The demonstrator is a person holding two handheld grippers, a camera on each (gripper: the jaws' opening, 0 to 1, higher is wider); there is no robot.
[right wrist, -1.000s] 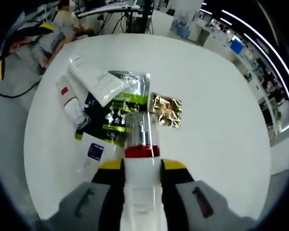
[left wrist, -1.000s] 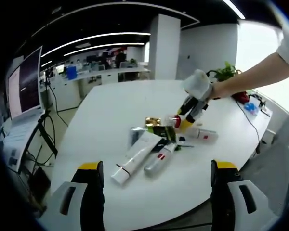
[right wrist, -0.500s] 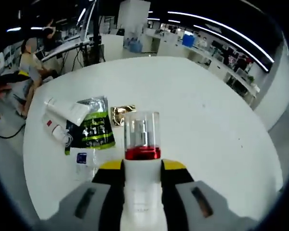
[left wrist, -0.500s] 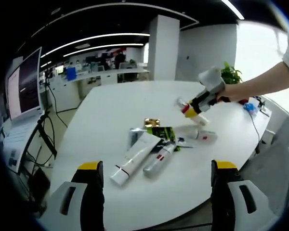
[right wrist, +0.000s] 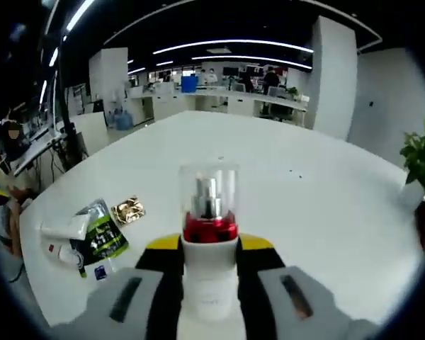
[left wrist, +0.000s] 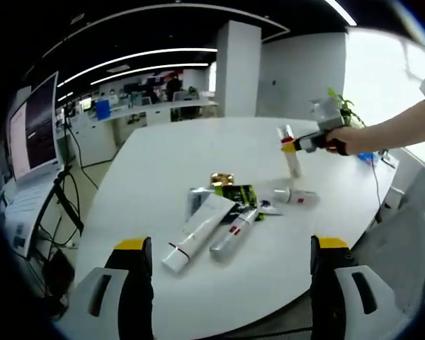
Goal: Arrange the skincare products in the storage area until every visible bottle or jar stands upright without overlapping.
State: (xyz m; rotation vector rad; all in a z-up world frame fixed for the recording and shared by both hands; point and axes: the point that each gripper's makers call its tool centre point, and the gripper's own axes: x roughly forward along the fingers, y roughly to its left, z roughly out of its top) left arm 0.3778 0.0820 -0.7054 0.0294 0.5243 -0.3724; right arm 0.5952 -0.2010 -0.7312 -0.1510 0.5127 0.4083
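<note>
**Q.** Which step is in hand, reading left to right?

**A.** In the left gripper view the left gripper (left wrist: pixel 227 290) hovers at 6 o'clock with its jaws wide and empty. On the white table (left wrist: pixel 163 163) the products lie flat in a cluster: a white tube (left wrist: pixel 197 234), a silver tube (left wrist: pixel 234 234), a green sachet (left wrist: pixel 239 193) and a gold sachet (left wrist: pixel 222 178), with a small white bottle (left wrist: pixel 295 196) at about 3 o'clock of the pile. Farther toward 2 o'clock the right gripper (left wrist: pixel 302 144) holds the pump bottle (left wrist: pixel 290 152), white with a red collar and clear cap, upright and clear of the pile; whether its base touches the table cannot be told. In the right gripper view the right gripper (right wrist: pixel 210 251) is closed on the pump bottle (right wrist: pixel 210 234), with the pile at 8 o'clock.

**Q.** What does the next move call for?

**A.** Probably setting the base flat on bare table, then easing the jaws apart without tipping the bottle. The tubes remain to be stood up.

**Q.** What differs from the earlier frames?

**A.** A second ago the bottle was tilted over the pile; it has since been carried toward 2 o'clock and turned upright. The left gripper has stayed as it was.
</note>
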